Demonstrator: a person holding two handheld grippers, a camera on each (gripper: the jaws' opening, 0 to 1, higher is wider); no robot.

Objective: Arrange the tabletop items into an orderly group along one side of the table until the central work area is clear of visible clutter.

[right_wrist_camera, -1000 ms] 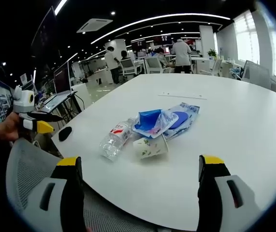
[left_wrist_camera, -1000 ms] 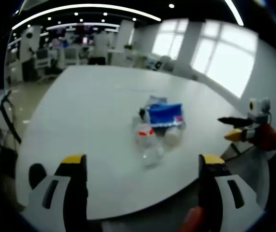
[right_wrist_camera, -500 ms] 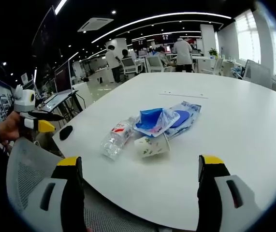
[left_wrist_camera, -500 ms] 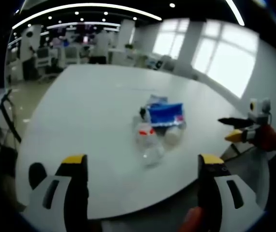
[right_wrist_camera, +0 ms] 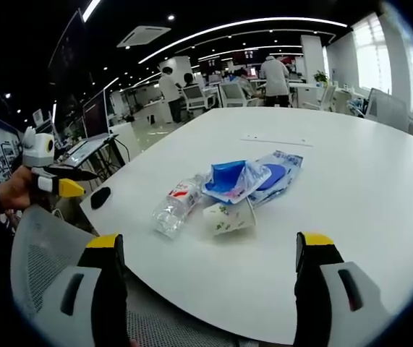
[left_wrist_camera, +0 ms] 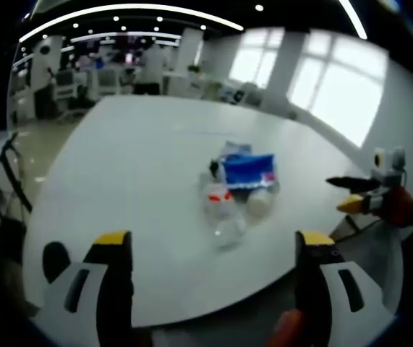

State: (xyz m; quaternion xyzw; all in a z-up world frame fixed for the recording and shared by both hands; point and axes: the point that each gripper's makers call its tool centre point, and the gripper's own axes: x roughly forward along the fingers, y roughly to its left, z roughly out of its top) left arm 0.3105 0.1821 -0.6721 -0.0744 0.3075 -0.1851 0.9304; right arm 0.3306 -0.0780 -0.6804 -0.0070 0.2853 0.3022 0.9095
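Nothing is gripped: the left tool (left_wrist_camera: 213,249) and right tool (right_wrist_camera: 206,249) hover spread off the desk (right_wrist_camera: 351,181) edge. Mid-desk lie the bottle (right_wrist_camera: 171,207), paper cup (right_wrist_camera: 228,216) and blue packets (right_wrist_camera: 246,177) (touching one another). Approach comes next, probably the bottle first.

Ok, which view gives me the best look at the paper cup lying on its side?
The right gripper view: the paper cup is sharp there, on its side beside the plastic bottle, its printed pattern visible. In the left gripper view it is a blurred pale shape below the blue packet.
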